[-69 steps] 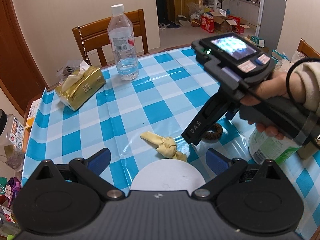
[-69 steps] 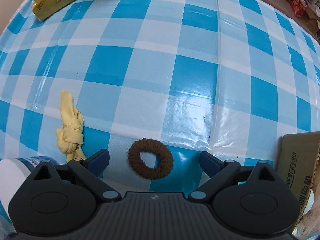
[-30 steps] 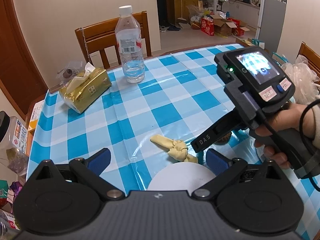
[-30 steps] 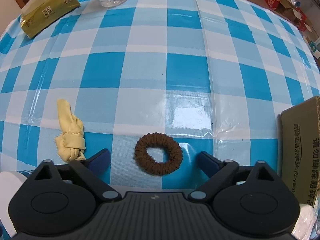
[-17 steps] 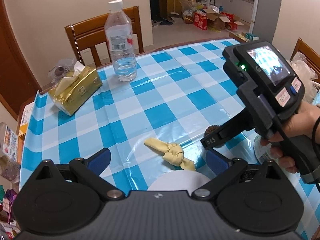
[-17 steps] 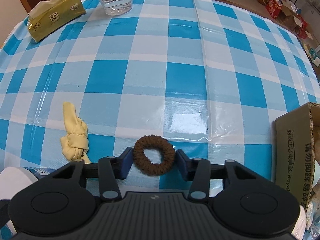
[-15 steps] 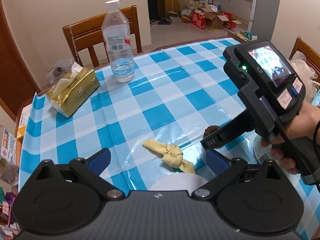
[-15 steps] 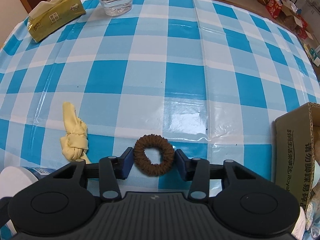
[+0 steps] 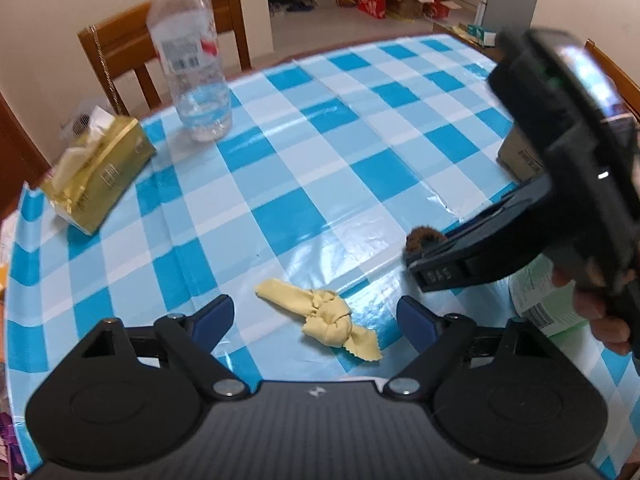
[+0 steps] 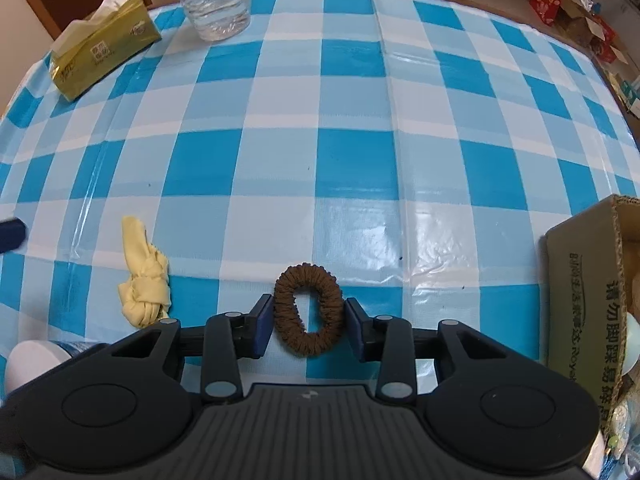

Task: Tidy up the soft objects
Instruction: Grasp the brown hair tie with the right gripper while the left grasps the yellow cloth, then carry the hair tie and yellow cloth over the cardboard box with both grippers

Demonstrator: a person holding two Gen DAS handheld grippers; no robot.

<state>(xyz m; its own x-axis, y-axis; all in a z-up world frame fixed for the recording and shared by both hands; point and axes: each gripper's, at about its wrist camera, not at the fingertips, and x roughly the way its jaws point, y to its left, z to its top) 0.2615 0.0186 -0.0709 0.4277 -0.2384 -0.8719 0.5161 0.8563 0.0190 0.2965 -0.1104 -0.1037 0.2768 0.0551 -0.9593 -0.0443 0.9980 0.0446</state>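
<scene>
Setting: blue-and-white checked tablecloth (image 10: 280, 168) covered the table, with a water bottle (image 9: 188, 56) and a gold tissue pack (image 9: 96, 172) at the far side and a wooden chair (image 9: 120, 52) behind.
Right gripper: the right gripper (image 10: 308, 326) pointed steeply down at the cloth, and its jaws had just been closing, pads pressed on both sides of the brown hair tie (image 10: 308, 310), squeezing the ring into a tall oval.
Hair tie's place: lying on the cloth near the table's near edge, pinched but, by the look of it, not yet lifted.
Left gripper: the left gripper (image 9: 316, 316) had its jaws just narrowing yet spread wide, nothing pinched; the knotted yellow cloth (image 9: 320, 316) lay on the table between the two fingertips, untouched by either.
Step in hand: a two-handed pickup, the right grip made, the left lining up on the cloth.
Next move calls for: a clean lift of the tie without it slipping out, probably toward the cardboard box (image 10: 580, 288) at the right, though that destination was only a guess; the left needed to drop lower and close on the knot.
</scene>
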